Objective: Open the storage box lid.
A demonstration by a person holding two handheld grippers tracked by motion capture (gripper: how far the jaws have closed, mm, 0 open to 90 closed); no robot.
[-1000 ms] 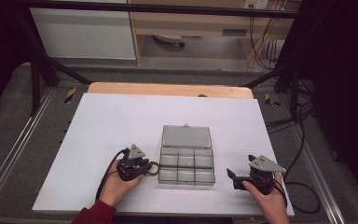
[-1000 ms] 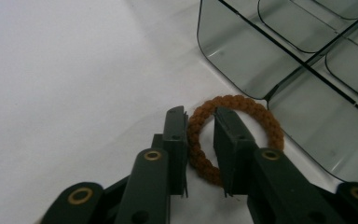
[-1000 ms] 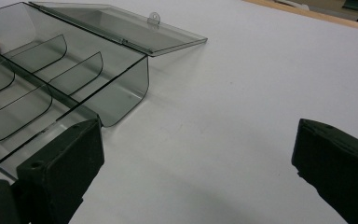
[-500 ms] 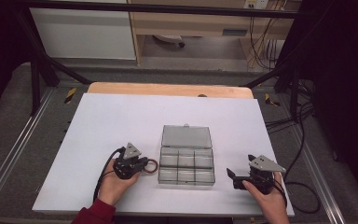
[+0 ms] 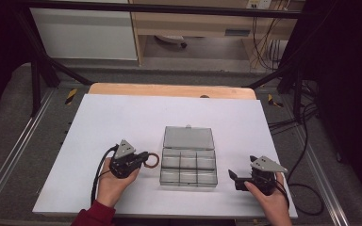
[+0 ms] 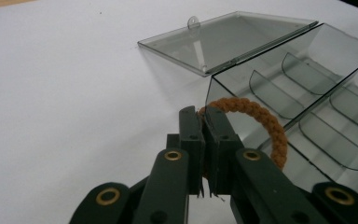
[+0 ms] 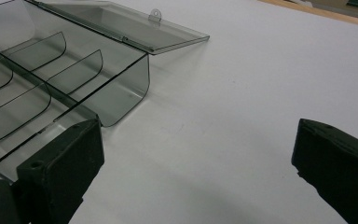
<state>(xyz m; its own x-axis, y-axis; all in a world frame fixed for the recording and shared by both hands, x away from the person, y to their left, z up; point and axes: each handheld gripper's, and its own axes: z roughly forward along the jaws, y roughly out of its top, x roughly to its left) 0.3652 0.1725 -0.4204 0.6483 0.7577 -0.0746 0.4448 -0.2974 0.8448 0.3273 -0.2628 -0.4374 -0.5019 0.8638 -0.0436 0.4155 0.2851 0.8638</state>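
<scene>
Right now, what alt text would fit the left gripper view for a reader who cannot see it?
The left gripper has its black jaws shut on a brown braided ring, held beside the near wall of a clear smoky plastic box with curved dividers. The box's lid lies open flat on the white table behind it.

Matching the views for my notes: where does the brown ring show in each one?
High view: brown ring left of centre, at the left claw's tip, beside the box.
Left gripper view: ring at centre, pinched between the jaws, before the box's near wall.
Right gripper view: I can't find it.
Shared landmark: the box's open lid.
</scene>
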